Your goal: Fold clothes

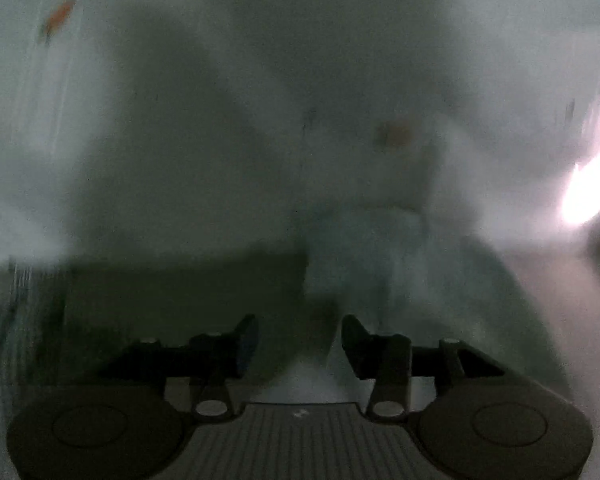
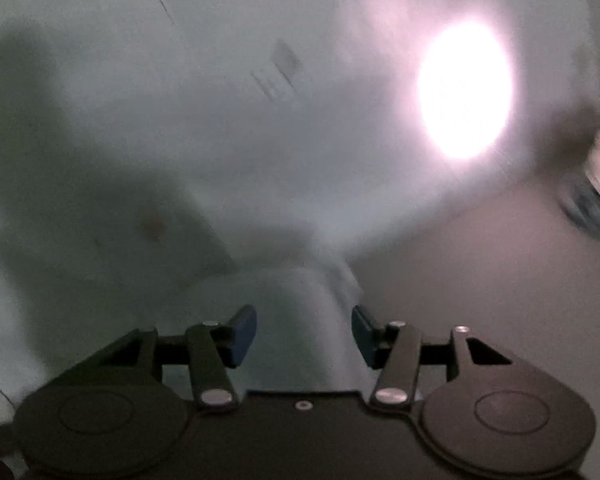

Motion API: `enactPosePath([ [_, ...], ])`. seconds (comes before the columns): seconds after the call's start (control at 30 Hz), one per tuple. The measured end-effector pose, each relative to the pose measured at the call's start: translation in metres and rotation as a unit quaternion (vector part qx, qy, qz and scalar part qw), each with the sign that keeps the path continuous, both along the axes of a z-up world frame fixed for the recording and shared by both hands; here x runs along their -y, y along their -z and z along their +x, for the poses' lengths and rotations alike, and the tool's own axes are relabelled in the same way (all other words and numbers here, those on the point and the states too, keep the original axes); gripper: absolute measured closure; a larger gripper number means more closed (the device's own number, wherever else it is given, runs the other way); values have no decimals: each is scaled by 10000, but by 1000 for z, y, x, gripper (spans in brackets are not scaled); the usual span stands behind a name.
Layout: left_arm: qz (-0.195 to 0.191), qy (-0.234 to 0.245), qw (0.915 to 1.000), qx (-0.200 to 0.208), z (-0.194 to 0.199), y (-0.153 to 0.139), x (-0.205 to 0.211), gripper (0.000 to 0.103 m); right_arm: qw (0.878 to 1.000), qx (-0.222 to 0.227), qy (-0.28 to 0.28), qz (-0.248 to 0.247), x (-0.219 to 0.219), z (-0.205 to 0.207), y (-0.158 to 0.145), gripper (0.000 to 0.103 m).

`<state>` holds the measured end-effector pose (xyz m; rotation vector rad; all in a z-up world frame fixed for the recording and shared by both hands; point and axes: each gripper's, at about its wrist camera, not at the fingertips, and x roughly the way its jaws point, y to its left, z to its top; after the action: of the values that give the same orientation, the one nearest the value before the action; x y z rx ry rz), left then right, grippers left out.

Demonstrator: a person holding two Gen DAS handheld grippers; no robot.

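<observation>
Pale garment (image 1: 360, 168) blurred beneath left gripper (image 1: 299, 340) and right gripper (image 2: 304, 334), both spread, empty.

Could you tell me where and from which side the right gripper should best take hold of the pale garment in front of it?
Probably the garment's near edge, where a raised fold lies just ahead of the open right gripper. Come straight forward and down so the pads straddle that ridge. It stands above the table, so a pad can likely slip under. Blur hides finer detail.
</observation>
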<state>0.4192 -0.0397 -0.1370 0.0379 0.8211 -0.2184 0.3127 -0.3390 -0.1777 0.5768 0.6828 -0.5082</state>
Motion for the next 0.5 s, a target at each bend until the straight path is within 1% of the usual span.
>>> enactPosePath([
  [0.03, 31, -7, 9999, -149, -10, 10, -4, 52, 9993, -189, 145, 284, -1, -19, 17, 49],
  [0.07, 43, -19, 9996, -262, -21, 19, -7, 46, 9972, -364, 294, 589, -1, -38, 33, 50],
  [0.1, 55, -32, 9993, -376, -31, 27, -11, 41, 9936, -538, 444, 892, -2, -58, 49, 50],
  [0.17, 61, -38, 9986, -521, -46, 36, -13, 36, 9857, -800, 658, 1330, -10, -92, 73, 50],
  [0.2, 54, -47, 9982, -588, -55, 40, -16, 34, 9853, -840, 624, 1349, -17, -99, 77, 50],
  [0.3, 32, -188, 9967, -784, -65, 50, -31, 33, 9858, -924, 464, 1327, -36, -116, 84, 50],
  [0.33, 29, -276, 9962, -822, -65, 53, -35, 33, 9858, -952, 410, 1320, -42, -121, 87, 52],
  [0.37, 10, -369, 9956, -859, -64, 57, -37, 35, 9878, -1054, 190, 1127, -46, -117, 87, 57],
  [0.43, -120, -513, 9947, -883, -66, 66, -36, 47, 9890, -1275, -298, 686, -55, -105, 87, 59],
  [0.47, -169, -585, 9941, -897, -68, 68, -35, 63, 9878, -1384, -542, 464, -59, -99, 87, 59],
  [0.5, -207, -657, 9934, -915, -69, 68, -34, 81, 9854, -1491, -785, 242, -63, -93, 87, 65],
])
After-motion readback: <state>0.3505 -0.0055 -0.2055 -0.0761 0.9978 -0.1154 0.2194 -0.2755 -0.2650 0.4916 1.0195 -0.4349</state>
